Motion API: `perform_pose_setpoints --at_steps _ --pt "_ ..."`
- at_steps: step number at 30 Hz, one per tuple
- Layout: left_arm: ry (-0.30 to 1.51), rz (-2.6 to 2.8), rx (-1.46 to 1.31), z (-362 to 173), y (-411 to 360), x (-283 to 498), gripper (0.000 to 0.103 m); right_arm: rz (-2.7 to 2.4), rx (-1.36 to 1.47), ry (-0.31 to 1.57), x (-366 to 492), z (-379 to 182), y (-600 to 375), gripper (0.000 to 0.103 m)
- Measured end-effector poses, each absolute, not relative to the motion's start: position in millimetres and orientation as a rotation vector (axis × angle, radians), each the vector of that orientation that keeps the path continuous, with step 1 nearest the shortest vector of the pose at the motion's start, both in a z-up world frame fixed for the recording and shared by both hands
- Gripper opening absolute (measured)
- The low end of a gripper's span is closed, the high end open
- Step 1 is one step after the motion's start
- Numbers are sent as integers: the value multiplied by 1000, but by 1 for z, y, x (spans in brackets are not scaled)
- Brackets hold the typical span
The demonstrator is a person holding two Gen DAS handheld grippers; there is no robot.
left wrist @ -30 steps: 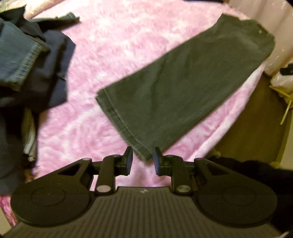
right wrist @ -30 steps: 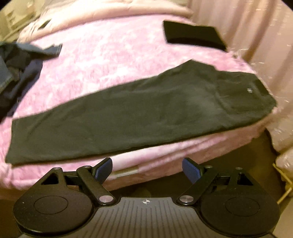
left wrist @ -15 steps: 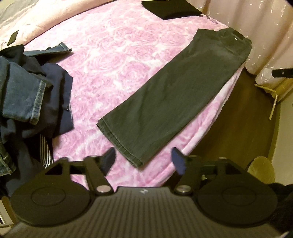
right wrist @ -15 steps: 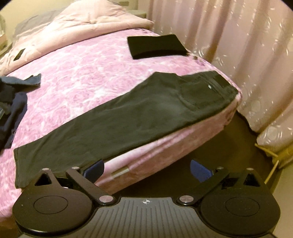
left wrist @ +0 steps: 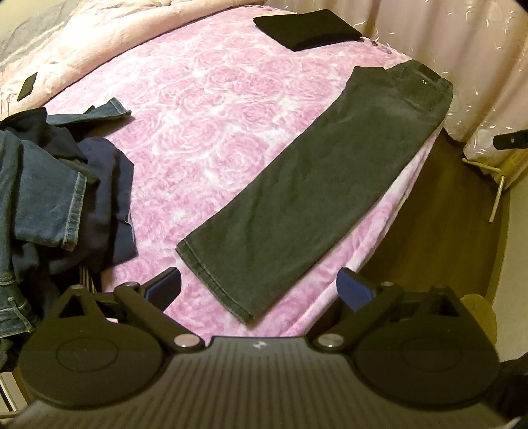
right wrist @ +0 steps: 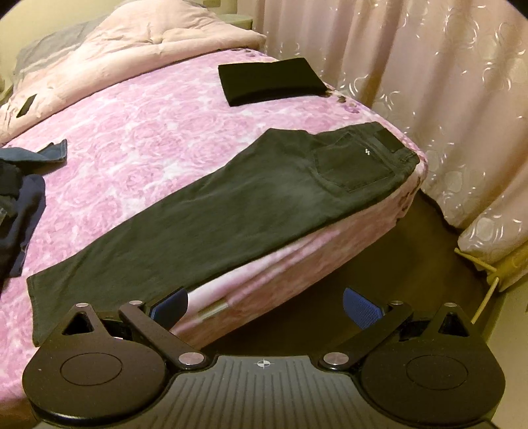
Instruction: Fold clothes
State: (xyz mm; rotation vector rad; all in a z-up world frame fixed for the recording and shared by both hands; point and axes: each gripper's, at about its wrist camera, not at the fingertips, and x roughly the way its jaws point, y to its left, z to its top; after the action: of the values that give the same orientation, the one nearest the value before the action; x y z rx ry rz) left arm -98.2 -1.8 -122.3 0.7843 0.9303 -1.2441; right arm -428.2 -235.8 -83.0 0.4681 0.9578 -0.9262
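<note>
Dark grey jeans point(left wrist: 316, 184), folded lengthwise, lie flat along the near edge of the pink rose-patterned bed point(left wrist: 204, 109). The hem is near me and the waistband is at the far right corner. They also show in the right wrist view point(right wrist: 231, 211). My left gripper point(left wrist: 260, 287) is open and empty, held back above the hem. My right gripper point(right wrist: 264, 307) is open and empty, off the bed's side below the jeans' long edge.
A folded black garment point(left wrist: 307, 29) lies at the bed's far end. A heap of blue jeans and navy clothes point(left wrist: 56, 184) sits at the left. A small black device point(left wrist: 28, 86) lies on the pink duvet. Curtains point(right wrist: 429, 82) and wooden floor point(left wrist: 442, 211) are to the right.
My left gripper has opened wide and drawn back from the jeans' hem. My right gripper has pulled back and up from the bed's side. The jeans lie still.
</note>
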Motion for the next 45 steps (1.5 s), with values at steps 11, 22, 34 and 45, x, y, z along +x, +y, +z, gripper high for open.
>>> perform_pose_setpoints --at_steps 11,22,34,45 --pt "938 -1254 778 -124 11 -94 99 -917 464 958 -416 -83 -222 102" --pt "929 -1233 765 -127 27 -88 99 -797 389 934 -398 -87 -204 102" --pt "902 -1137 756 -160 60 -53 99 -103 -241 934 -284 -201 -49 90" --pt "1013 -1056 705 -226 88 -37 99 141 -554 929 -224 -324 -6 65"
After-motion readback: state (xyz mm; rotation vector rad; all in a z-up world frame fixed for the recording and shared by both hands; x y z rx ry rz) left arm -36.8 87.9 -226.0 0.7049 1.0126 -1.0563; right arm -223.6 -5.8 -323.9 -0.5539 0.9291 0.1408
